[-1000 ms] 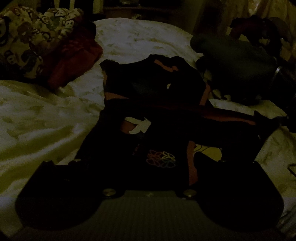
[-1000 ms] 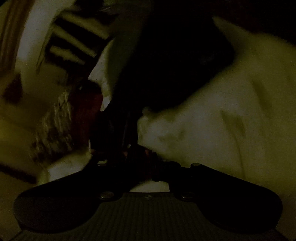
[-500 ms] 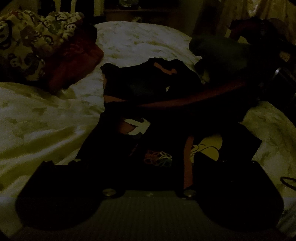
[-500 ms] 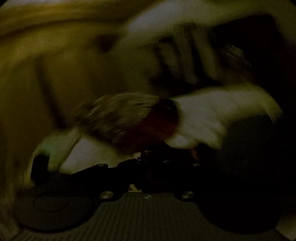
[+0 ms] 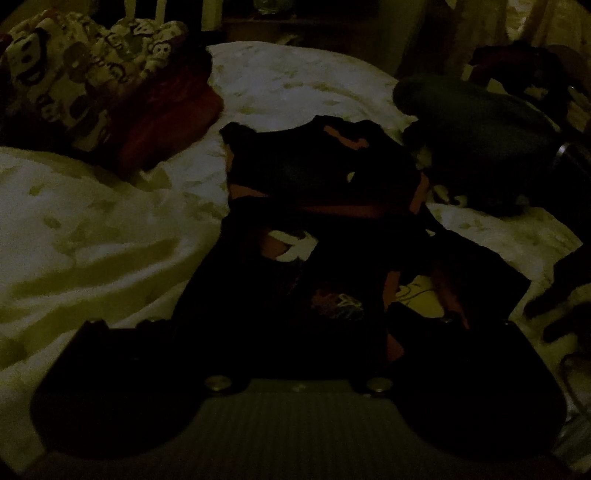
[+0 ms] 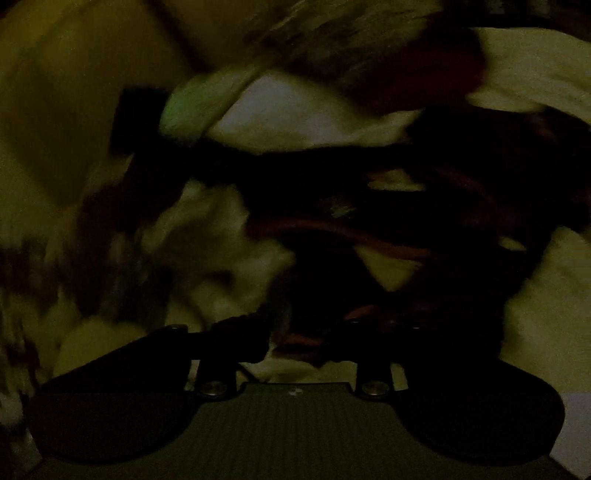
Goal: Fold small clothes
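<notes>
We see a very dim room, lit weakly with a yellowish cast. A bed (image 5: 110,221) with a pale, faintly patterned cover fills most of the left wrist view. Behind it stand dark wooden furniture (image 5: 314,22) and a pale curtain (image 5: 535,26) at the upper right. The right wrist view is blurred.

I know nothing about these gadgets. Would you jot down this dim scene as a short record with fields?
Surface: bed with a pale sheet
Garment: dark top with orange trim, spread on the bed
Behind it: patterned pillow, red cloth
Left gripper: over the top's near edge; too dark to read its jaws
Right gripper: jaws apart, just opened; dark cloth lies between them, unpinched; view blurred
</notes>
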`<state>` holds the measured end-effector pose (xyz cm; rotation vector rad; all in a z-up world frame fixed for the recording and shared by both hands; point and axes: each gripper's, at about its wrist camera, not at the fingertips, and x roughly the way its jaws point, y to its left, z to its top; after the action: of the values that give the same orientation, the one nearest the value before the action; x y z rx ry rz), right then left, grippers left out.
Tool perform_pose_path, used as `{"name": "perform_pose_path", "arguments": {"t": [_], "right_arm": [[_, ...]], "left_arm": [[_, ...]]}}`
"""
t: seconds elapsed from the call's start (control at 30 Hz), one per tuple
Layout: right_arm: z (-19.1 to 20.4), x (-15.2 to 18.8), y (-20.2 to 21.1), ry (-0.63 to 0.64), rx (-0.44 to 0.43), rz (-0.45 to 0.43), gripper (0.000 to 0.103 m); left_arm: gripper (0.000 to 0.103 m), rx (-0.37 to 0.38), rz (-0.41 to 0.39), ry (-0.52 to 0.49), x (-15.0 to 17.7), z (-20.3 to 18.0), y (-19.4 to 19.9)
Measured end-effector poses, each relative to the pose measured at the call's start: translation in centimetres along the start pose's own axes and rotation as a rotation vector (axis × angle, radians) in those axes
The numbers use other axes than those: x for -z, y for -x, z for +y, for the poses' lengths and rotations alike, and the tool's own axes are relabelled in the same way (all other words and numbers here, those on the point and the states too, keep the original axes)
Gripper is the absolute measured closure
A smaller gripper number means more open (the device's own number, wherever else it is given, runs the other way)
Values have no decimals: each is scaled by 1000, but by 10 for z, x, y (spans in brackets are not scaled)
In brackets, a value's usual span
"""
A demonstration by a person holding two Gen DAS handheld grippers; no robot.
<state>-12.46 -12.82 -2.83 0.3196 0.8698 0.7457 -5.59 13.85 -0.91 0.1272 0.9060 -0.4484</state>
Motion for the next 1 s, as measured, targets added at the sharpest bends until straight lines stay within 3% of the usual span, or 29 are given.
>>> {"name": "perform_pose_path", "arguments": {"t": [0.07, 0.17, 0.23, 0.33, 0.5, 0.6, 0.63, 0.67, 0.7, 0.77, 0.83, 0.93, 1.0], "right_arm": [[-3, 2, 17, -71, 44, -66, 36], [-5, 4, 24, -106, 154, -91, 34], [-6, 4, 16, -108, 164, -100, 41], [-16, -1, -8, -154, 245, -65, 51], [-42, -3, -32, -289, 379, -32, 51], [-50, -3, -49, -293, 396, 19, 52], [-52, -2, -53, -284, 397, 21, 58], [-52, -1, -55, -281, 387, 9, 87], [-51, -2, -54, -274, 373, -11, 97], [-45, -7, -41, -261, 316, -81, 98], [-39, -13, -19, -276, 246, -169, 98], [-28, -16, 18, -264, 234, -262, 98], [-26, -15, 37, -270, 225, -287, 98]], "left_arm": [[0, 13, 0, -10, -2, -5, -4], [0, 36, 2, -26, -4, -15, -9], [0, 41, 1, -39, -5, -21, -10], [0, 45, -6, -65, -3, -28, -8], [0, 44, 10, -61, 0, -27, -9], [0, 46, 3, -49, -6, -20, -13], [0, 34, -9, -48, -12, -18, -15], [0, -3, -17, -58, -17, -18, -18], [1, -52, -28, -89, -24, -19, -21], [2, -159, -71, -206, -39, -25, -28], [14, -255, -69, -312, -54, -31, -46], [20, -256, 2, -442, -68, -36, -82], [20, -305, 32, -524, -72, -38, -108]]}}
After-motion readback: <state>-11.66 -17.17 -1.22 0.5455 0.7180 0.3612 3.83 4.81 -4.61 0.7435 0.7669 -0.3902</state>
